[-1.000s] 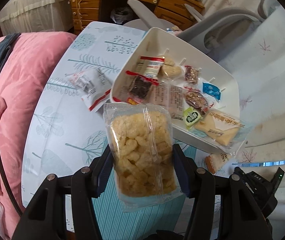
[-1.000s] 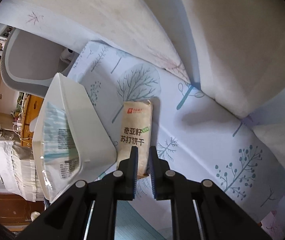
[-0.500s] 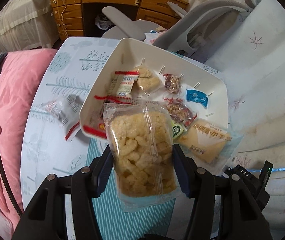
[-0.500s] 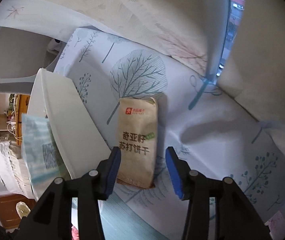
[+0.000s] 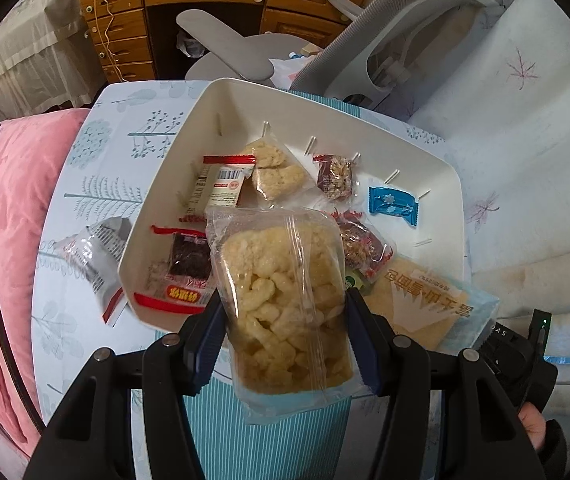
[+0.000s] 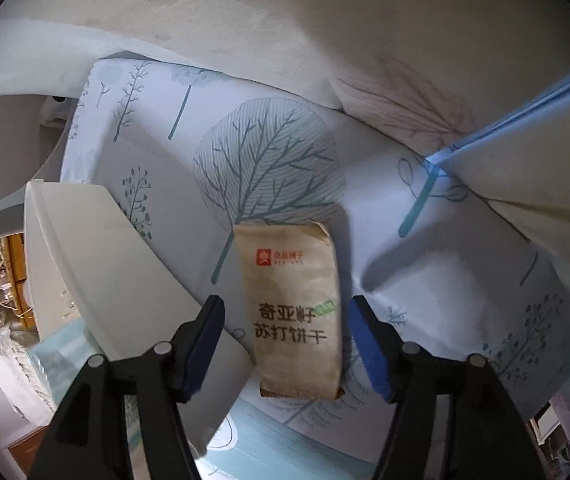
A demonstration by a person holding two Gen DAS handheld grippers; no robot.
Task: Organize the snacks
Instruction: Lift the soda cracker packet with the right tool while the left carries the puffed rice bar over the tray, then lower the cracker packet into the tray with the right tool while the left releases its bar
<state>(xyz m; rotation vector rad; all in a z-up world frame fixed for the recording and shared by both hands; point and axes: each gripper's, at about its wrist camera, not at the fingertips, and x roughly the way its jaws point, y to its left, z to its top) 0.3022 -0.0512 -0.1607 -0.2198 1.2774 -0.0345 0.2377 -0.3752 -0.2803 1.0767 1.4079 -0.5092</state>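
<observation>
your left gripper (image 5: pixel 285 336) clamps the clear puffed-snack bag (image 5: pixel 285 300) above the white tray (image 5: pixel 437 184), while your right gripper (image 6: pixel 289 340) is opening astride the tan cracker packet (image 6: pixel 297 312) just beside that tray.

A tree-print cloth (image 5: pixel 97 196) covers the table. On it sit a white tray (image 5: pixel 451 200), a grey packet (image 5: pixel 95 256) at left, and a tan cracker pack (image 6: pixel 297 312).
</observation>
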